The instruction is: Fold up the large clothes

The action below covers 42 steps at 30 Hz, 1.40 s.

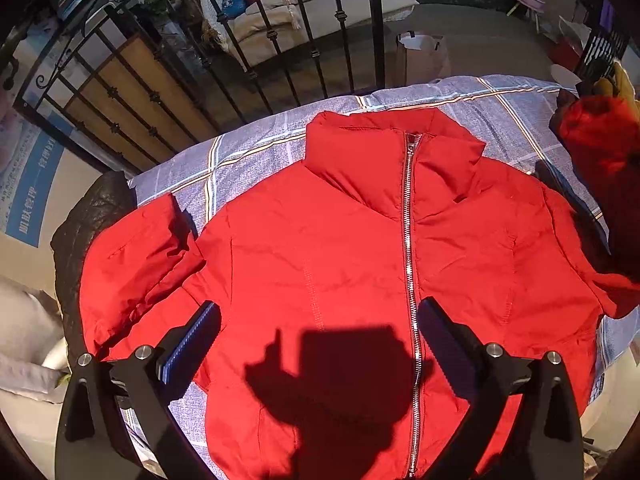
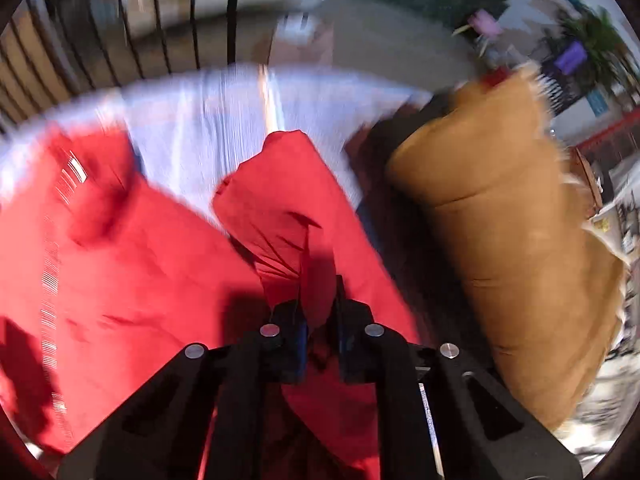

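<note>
The left gripper [image 1: 320,336] is held above the red jacket [image 1: 360,248], jaws spread wide and empty. The jacket is laid front-up, zipped, on a checked sheet [image 1: 248,152]. The right gripper [image 2: 318,308], jaws closed, holds the jacket's right sleeve [image 2: 288,200] lifted beside a tan cushion [image 2: 500,240].

My work surface is covered with a grey-lilac plaid sheet [image 1: 256,160] crossed by white and orange stripes; what is underneath it I cannot tell. A red zip-front puffer jacket [image 1: 340,248] lies flat on the sheet, front up, collar toward the far edge, its zipper closed. The jacket's left sleeve rests bent beside the body, partly over a dark quilted cushion [image 1: 92,216] at the sheet's left edge. At the right edge stands a tan fringed pillow [image 2: 500,240].
</note>
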Each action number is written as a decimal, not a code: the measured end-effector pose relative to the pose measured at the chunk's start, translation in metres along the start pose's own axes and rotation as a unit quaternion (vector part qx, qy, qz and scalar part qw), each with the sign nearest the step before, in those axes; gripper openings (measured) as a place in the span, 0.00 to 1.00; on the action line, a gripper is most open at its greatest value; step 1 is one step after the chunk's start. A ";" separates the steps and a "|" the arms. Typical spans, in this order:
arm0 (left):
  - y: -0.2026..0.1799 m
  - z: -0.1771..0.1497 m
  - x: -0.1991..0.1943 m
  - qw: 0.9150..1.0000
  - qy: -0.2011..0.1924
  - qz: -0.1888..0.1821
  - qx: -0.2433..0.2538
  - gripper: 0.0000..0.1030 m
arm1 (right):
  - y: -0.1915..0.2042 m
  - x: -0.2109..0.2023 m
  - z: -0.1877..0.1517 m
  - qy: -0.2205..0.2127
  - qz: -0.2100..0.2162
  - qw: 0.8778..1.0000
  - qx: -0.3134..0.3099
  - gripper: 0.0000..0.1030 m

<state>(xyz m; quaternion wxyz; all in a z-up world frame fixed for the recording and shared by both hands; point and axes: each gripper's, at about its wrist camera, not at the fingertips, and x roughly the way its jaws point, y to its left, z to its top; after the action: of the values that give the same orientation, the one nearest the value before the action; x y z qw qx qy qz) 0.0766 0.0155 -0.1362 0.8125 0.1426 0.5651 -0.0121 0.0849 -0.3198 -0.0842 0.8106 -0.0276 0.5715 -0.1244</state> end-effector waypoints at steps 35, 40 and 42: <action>0.151 -0.007 0.186 0.955 0.087 0.276 0.060 0.86 | 0.030 -0.046 -0.045 -0.003 0.099 0.988 0.118 0.84; 0.188 0.006 0.178 0.964 0.065 0.256 0.011 0.29 | 0.030 -0.067 -0.051 -0.016 0.083 0.989 0.118 0.84; 0.217 0.012 0.138 0.973 0.019 0.221 -0.058 0.16 | 0.025 -0.067 -0.053 -0.020 0.072 0.990 0.116 0.84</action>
<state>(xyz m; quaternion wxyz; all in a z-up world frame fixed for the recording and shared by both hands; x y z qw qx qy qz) 0.1766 0.2400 -0.2127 0.7913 0.2165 0.5343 0.2037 0.0182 -0.2752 -0.0459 0.8264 0.1056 0.5375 -0.1303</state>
